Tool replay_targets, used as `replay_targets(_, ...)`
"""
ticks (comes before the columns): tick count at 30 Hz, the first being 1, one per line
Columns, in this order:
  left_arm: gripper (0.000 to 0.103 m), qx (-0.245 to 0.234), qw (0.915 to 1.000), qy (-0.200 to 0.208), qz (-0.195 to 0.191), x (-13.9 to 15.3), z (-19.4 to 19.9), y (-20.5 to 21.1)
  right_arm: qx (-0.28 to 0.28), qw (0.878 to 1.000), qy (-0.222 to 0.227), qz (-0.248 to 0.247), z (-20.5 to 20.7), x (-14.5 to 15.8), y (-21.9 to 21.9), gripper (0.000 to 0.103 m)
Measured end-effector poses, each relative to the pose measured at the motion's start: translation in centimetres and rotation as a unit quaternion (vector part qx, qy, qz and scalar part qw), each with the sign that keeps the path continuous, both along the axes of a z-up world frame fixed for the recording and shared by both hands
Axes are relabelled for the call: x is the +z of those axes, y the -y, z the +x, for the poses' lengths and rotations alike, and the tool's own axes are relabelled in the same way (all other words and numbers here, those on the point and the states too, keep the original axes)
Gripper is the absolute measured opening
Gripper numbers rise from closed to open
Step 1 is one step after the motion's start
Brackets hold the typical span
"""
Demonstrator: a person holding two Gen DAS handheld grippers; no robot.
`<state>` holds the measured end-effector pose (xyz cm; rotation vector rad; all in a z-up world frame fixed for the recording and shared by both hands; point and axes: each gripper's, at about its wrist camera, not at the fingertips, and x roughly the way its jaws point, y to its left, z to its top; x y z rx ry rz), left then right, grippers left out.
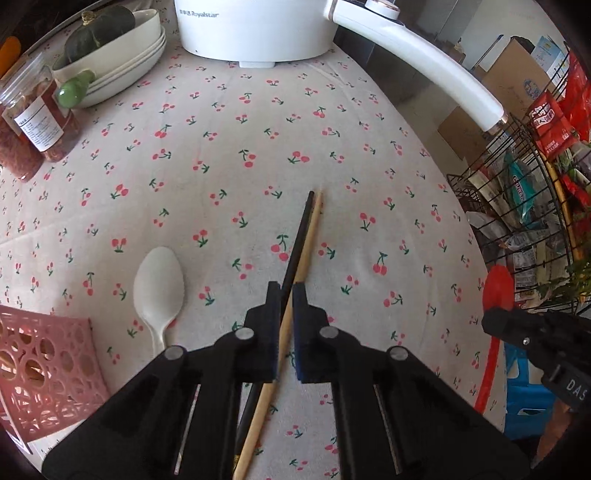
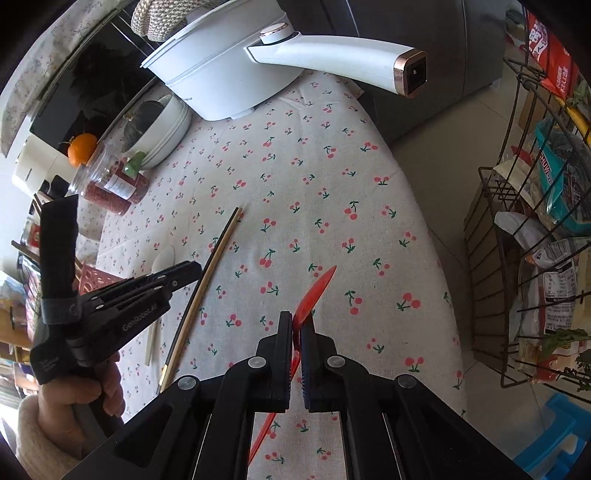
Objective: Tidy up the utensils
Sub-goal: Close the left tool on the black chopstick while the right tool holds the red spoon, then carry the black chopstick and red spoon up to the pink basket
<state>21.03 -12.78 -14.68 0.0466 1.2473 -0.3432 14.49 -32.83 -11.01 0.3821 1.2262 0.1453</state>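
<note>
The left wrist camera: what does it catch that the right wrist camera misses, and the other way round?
Only the left wrist view shows the left tool from behind, its fingers around a black chopstick and a wooden chopstick. Only the right wrist view shows the right tool shut on a red plastic spoon, plus an orange fruit. Both show the cherry-print tablecloth, white electric pot, white plastic spoon and pink perforated basket.

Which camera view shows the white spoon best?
The left wrist view: the white spoon lies whole on the tablecloth, beside the pink basket. In the right wrist view only its bowl shows, behind the left claw.
</note>
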Motion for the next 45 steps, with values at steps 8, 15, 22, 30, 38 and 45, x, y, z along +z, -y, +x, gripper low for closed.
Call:
replay_targets(8,0.008,-0.004,0.9994,-0.011,0.031,-0.9,1.0,1.0,-0.005,1.0,-0.002,0.014,0.1,0.2,1.0,0.004)
replay_targets(15,0.008,-0.023,0.9954,0.001,0.093,-1.1,2.2,3.3,-0.004,1.0,0.001,0.011,-0.4,0.5,1.0,0.004)
replay_targets(22,0.007,-0.022,0.9909,0.038,0.127,-0.6,1.4,4.2,-0.01,1.0,0.02,0.011,-1.2,1.9,1.3,0.004)
replay_targets(30,0.006,-0.013,0.9911,0.101,0.086,4.6,-2.4,2.0,-0.009,0.998,0.054,0.021,-2.7,4.5,0.8,0.004)
replay_targets(38,0.006,0.002,0.9861,0.163,0.031,9.1,-6.6,-1.9,-0.001,0.996,0.092,0.019,-4.3,7.1,-0.8,0.004)
replay_targets(45,0.006,0.011,0.9744,0.225,-0.009,12.0,-11.1,-4.9,0.013,0.991,0.128,0.024,-6.0,9.4,-2.3,0.004)
